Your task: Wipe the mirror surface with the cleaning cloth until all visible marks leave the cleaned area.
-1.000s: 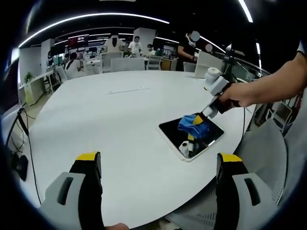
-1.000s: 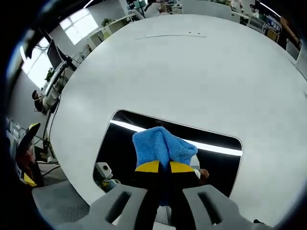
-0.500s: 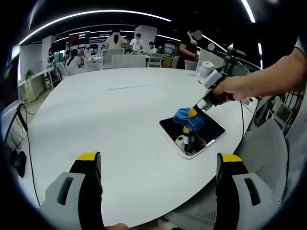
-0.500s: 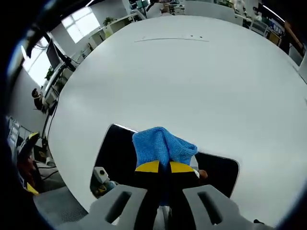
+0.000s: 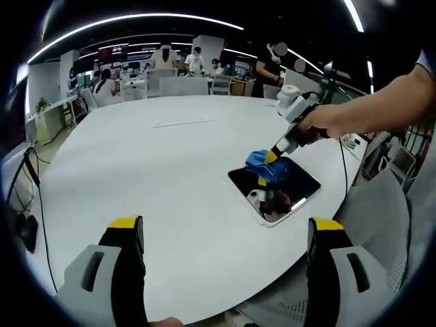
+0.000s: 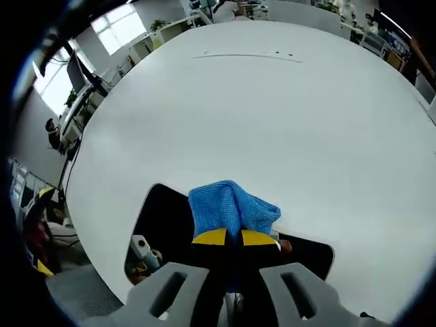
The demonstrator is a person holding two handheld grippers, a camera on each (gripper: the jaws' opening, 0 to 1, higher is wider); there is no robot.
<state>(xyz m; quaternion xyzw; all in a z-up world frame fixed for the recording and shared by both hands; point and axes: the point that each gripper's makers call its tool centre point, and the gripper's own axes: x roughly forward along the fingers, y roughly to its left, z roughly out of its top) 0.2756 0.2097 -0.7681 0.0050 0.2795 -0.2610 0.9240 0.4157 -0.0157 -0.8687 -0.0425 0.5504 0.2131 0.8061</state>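
A dark rectangular mirror (image 5: pixel 276 191) with a white rim lies flat on the round white table (image 5: pixel 157 177), near its right edge. My right gripper (image 6: pixel 227 237) is shut on a blue cleaning cloth (image 6: pixel 230 208) and presses it onto the mirror (image 6: pixel 163 225) at its far edge. In the left gripper view the cloth (image 5: pixel 259 161) sits at the mirror's far corner, under the right gripper (image 5: pixel 270 157) held by a person's hand (image 5: pixel 320 122). My left gripper (image 5: pixel 225 235) stands open, well short of the mirror, with nothing between its jaws.
Wide bare tabletop (image 6: pixel 272 109) stretches beyond the mirror. A grey chair (image 5: pixel 375 225) stands by the table's right edge. Cables (image 5: pixel 30 184) hang at the left. Desks, chairs and several people (image 5: pixel 194 65) fill the far background.
The right gripper has slid the cloth across the mirror from its middle toward the far edge. The left gripper has stayed open and nearly still.
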